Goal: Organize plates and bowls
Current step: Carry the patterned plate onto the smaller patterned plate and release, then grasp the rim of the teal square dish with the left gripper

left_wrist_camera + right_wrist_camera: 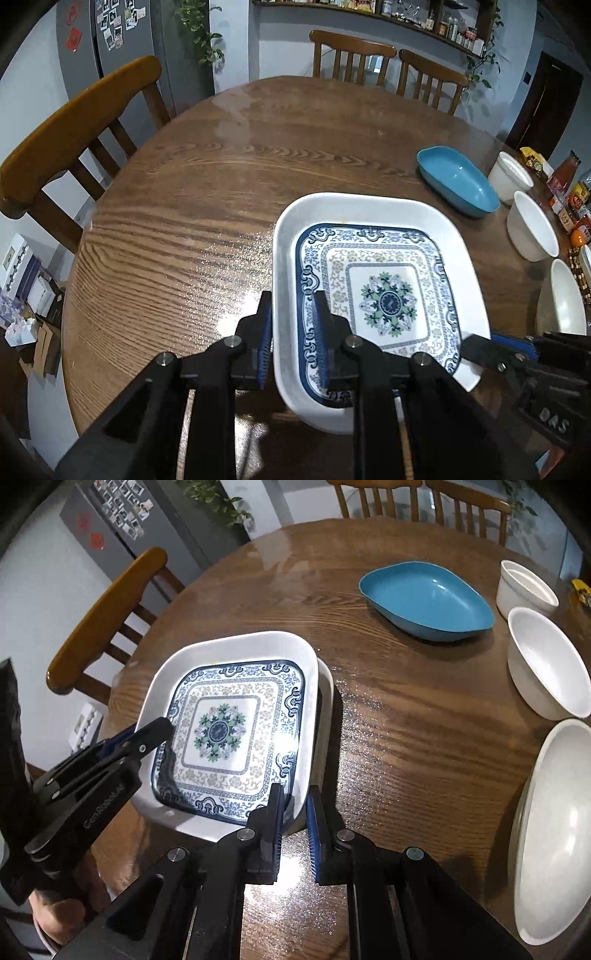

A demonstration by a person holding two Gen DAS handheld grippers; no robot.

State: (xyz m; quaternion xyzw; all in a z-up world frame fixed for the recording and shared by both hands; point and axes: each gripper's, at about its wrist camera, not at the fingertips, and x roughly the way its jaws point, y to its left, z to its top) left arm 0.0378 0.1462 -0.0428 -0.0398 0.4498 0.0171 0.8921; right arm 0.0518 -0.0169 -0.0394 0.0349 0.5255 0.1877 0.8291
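In the left wrist view, the left gripper (pixel 293 325) points steeply down over the near side of the round wooden table (pixel 177 229). Its jaws stand narrow and pinch the left rim of the patterned square plate (pixel 388 302), one pad outside the rim and one inside on the blue border. Gripping the rim rather than the flat base is probably what gives the pads something to bite on. The plate lies at the near right of the table. A blue dish (pixel 458 181) and a row of white bowls (pixel 532 229) sit well apart from it on the far right.

In the right wrist view, the right gripper (pixel 295 812) also tips steeply down, at the plate's near right corner. Its jaws leave a narrow gap with the corner in it; whether the pads press on it I cannot tell. A white dish (pixel 327 686) shows under the plate, its rim peeping out on the right with a dark gap between them. I judge the plate is being set onto it as a stack, held at both sides to keep it level. At the near left a hand (pixel 59 912) holds the left gripper's handle low.
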